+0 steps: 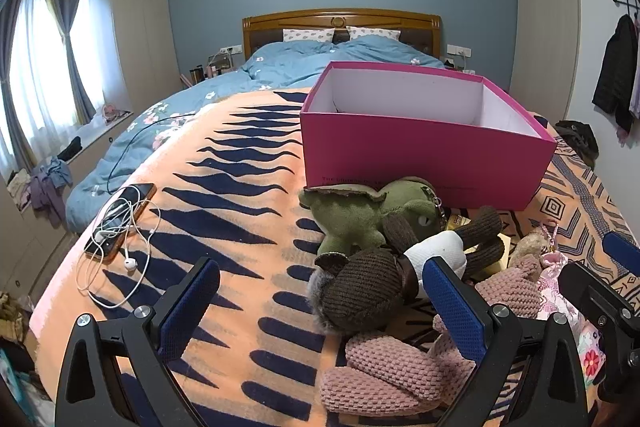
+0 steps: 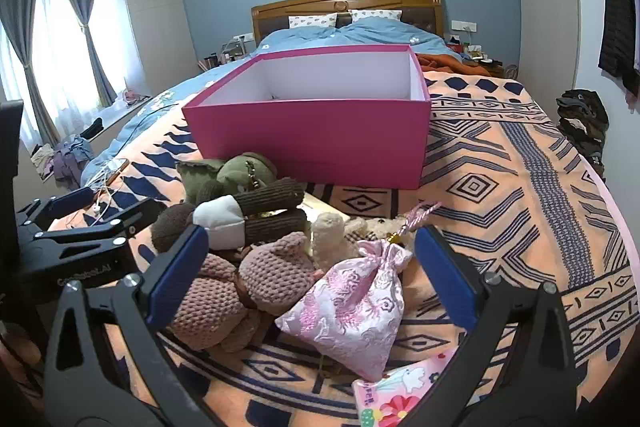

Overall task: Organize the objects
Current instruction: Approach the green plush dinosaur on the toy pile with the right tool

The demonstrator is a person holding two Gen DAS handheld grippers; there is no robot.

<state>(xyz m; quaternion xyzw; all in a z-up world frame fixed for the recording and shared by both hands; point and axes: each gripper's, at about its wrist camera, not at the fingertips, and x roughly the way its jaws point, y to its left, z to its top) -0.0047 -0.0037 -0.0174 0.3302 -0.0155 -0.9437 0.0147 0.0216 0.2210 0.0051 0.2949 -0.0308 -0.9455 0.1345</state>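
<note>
- Left wrist view alone showed a phone [image 1: 122, 217] at 9 o'clock; right wrist view alone showed the pink pouch [image 2: 352, 307] whole.
- Both the left hand-held gripper [image 1: 320, 311] and right hand-held gripper [image 2: 310, 279] were released; toys lay before the pink box [image 2: 316, 135], with bare blanket [image 2: 520, 187] at 3 o'clock.

An open magenta cardboard box [image 2: 312, 139] with a white inside stands upright on the orange patterned blanket, lidless, nothing visible in it. Just in front of it lies a heap of soft toys: a green plush frog [image 1: 352, 223] on its side touching the box's near wall, a brown corduroy doll with a white middle [image 1: 372, 291] sprawled across it, and a dusty-pink knitted plush [image 2: 244, 287] nearest. To their right lie a cream fuzzy toy [image 2: 332, 235] and a pink brocade drawstring pouch [image 2: 352, 311], tilted.
</note>
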